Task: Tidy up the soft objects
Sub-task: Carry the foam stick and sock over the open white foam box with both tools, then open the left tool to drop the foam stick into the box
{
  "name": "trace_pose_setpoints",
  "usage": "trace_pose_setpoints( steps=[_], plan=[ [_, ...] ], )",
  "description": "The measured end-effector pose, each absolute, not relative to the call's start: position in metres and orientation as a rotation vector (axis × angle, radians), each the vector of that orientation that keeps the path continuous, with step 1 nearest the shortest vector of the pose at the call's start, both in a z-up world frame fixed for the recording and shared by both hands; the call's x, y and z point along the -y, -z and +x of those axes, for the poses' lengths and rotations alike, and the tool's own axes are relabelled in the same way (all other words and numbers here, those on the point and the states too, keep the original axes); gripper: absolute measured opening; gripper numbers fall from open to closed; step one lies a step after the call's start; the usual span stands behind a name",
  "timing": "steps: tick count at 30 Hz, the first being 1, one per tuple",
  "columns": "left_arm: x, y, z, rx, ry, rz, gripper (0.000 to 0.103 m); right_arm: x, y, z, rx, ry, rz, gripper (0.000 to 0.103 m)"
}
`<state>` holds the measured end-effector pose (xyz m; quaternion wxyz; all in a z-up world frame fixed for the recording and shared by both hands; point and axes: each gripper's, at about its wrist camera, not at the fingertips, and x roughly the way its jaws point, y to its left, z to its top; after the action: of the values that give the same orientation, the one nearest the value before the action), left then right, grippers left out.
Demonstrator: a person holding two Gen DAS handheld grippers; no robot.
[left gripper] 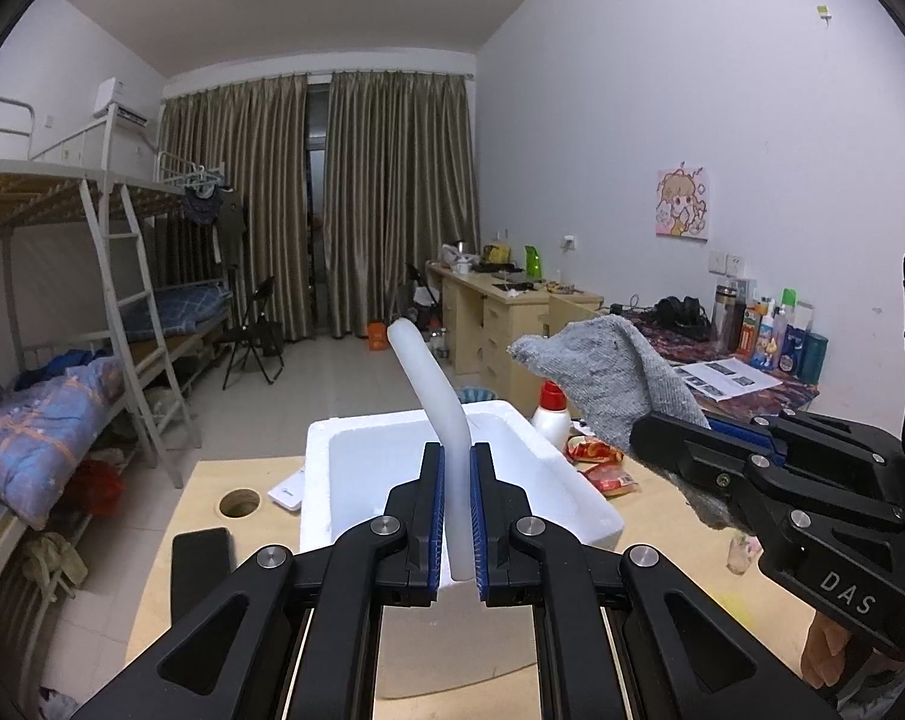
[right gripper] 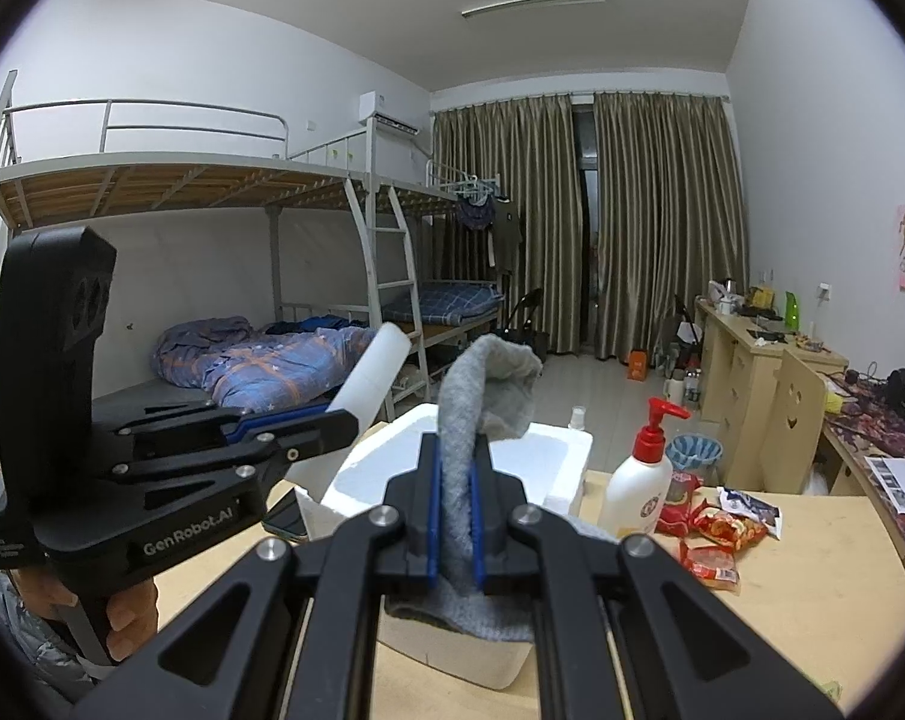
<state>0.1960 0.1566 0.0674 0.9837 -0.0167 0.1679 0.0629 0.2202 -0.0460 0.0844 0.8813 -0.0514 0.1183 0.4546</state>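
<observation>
Left gripper (left gripper: 457,516) clamped on white foam tube (left gripper: 428,384) | right gripper (right gripper: 457,525) clamped on grey sock (right gripper: 482,396)

On the side of my right gripper (left gripper: 650,444), seen from my left wrist camera, I read the white letters "DAS" low on its black body. From my right wrist camera, the black body of my left gripper (right gripper: 338,414) carries "GenRobot.AI" in pale letters along its lower edge; a smaller block of print near its back corner is too fine for me to make out. The lotion pump bottle (right gripper: 638,486), the red snack packets (right gripper: 713,531) and the printed sheets (left gripper: 728,378) all bear print, but none of it is legible.
</observation>
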Motion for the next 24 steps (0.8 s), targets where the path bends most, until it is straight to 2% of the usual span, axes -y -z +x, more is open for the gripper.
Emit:
trace_pose_setpoints(
  steps=[19,22,24],
  plan=[
    [-0.173,-0.047,0.258,-0.429,-0.075,-0.056,0.009,0.033,-0.081,0.250,-0.291,-0.954,-0.118,0.011],
    [-0.171,-0.045,0.260,-0.426,-0.074,-0.049,0.010,0.032,-0.079,0.254,-0.300,-0.960,-0.114,0.011],
    [-0.173,-0.044,0.259,-0.422,-0.082,-0.049,0.017,0.032,-0.077,0.257,-0.307,-0.960,-0.111,0.011]
  ],
)
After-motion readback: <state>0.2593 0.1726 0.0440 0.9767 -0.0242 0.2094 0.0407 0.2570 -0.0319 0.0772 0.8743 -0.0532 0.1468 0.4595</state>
